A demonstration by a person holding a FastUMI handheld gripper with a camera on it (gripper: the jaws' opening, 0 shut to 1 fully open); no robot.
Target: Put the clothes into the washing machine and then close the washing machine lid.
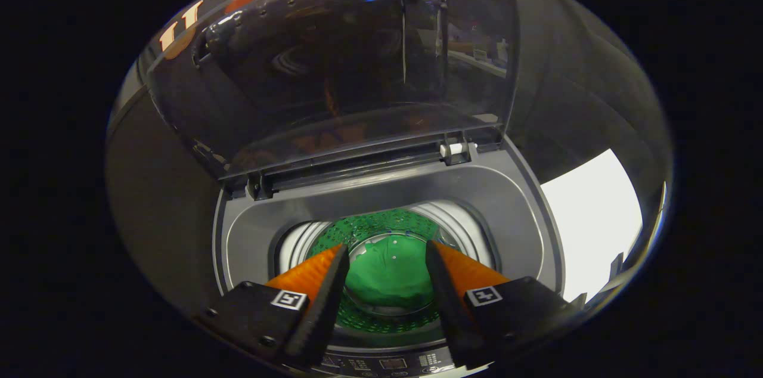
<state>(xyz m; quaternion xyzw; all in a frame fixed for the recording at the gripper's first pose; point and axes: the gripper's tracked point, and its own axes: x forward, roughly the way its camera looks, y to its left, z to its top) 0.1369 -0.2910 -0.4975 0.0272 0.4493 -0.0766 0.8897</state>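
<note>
We're looking straight down into the small grey top-loading washing machine (524, 199), and the gripper (386, 256) hangs right above its round mouth. The two black fingers with orange ribbed backs (325, 288) are spread wide apart, released, with nothing between them but open air. Down through that gap lies the green cloth garment (390, 279), bunched at the bottom of the shiny perforated metal drum (381, 229); the drum wall picks up a green glow all around it. The garment sits below and just beyond the fingertips, clear of both fingers, well inside the tub.

The dark tinted transparent plastic lid (357, 62) stands up, swung open on its hinge at the far rim of the machine, tilted back toward the booth wall. A small white hinge pin (456, 150) shows at the lid's base on the right side. Just beneath the fingers, at the near edge of the machine, runs the black control panel with small buttons (387, 363). Off to the right, beyond the machine's body, a bright white flat surface (590, 217) shows
</note>
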